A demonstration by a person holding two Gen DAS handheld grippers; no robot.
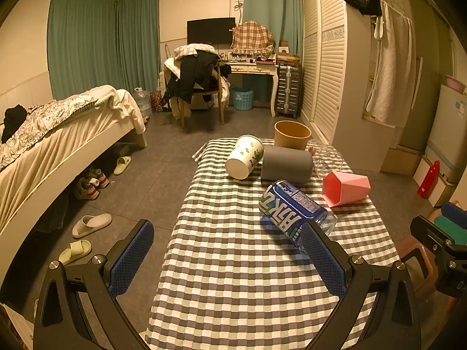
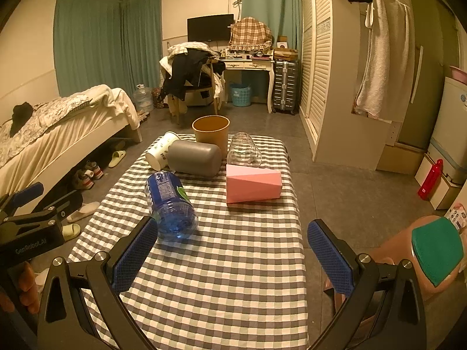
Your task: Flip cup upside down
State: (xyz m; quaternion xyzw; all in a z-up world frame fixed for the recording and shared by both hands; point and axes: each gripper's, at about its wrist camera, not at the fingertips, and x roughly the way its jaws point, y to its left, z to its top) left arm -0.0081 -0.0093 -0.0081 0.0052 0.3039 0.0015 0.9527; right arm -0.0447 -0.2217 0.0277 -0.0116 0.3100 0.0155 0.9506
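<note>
We are holding the left gripper [image 1: 230,258] and right gripper [image 2: 233,255] above the near end of the checked bench [image 2: 221,277], both with fingers spread wide apart and gripping nothing. 5 cups are lying on their sides farther along, the pink cup [image 2: 253,183] among them, beside 1 upright brown cup [image 2: 210,132].

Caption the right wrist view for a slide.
Open right gripper over checkered table; five cups and blue bottle ahead.
</note>
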